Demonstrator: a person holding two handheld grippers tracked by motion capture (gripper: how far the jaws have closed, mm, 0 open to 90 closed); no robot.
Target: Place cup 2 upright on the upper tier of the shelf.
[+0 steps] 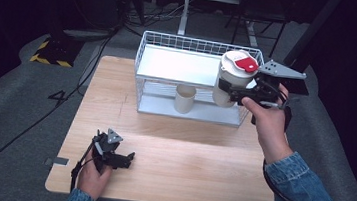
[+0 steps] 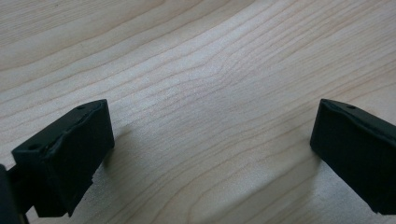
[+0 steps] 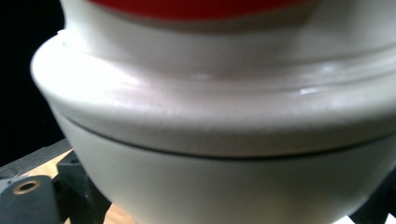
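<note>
Wooden table (image 1: 169, 170) carried a wire rack (image 1: 151, 52); right gripper (image 1: 235, 94) was clamped on the lidded cup (image 1: 234, 76), raised beside the upper shelf, apparently for placement; left gripper (image 1: 122, 161) rested idle, jaws apart.

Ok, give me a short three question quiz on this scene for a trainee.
1. True or false: the right gripper holds the lidded cup above the wire rack.
2. What colour is the flap on the cup's lid?
3. The left gripper is: A open over bare table, B shut on a small cup.

Key: 1 true; 2 red; 3 A.
</note>
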